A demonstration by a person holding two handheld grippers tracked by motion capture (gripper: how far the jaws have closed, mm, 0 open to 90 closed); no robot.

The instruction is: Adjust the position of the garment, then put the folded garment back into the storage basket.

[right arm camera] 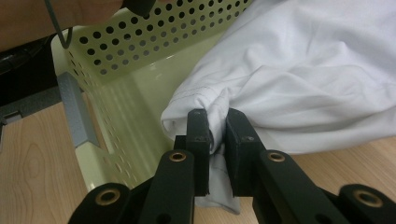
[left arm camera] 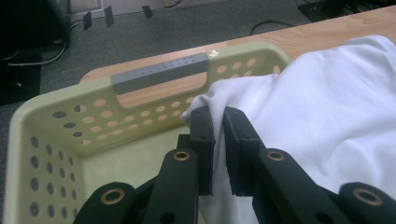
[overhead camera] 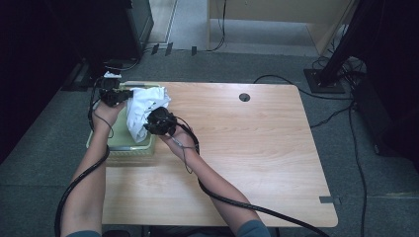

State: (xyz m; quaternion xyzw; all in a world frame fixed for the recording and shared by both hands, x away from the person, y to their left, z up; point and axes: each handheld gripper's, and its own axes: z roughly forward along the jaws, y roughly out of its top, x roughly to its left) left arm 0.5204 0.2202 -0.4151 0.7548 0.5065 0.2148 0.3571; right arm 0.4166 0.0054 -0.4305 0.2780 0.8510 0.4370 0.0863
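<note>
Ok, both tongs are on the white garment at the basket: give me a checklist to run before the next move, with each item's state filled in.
1. Left tongs pinching the white garment: ok, cloth sits between the nearly closed jaws.
2. Right tongs pinching the garment: ok, a fold is bunched between the jaws.
3. Garment free of the green basket: not ok, it drapes over the rim, part inside, part on the table.
4. Cloth caught on the basket's grey handle: ok, the handle is apart from the cloth.
5. Bare tabletop to lay the garment on: ok, open wood to the basket's right.
6. Other items under the garment in the basket: cannot tell, the cloth hides that part.
</note>
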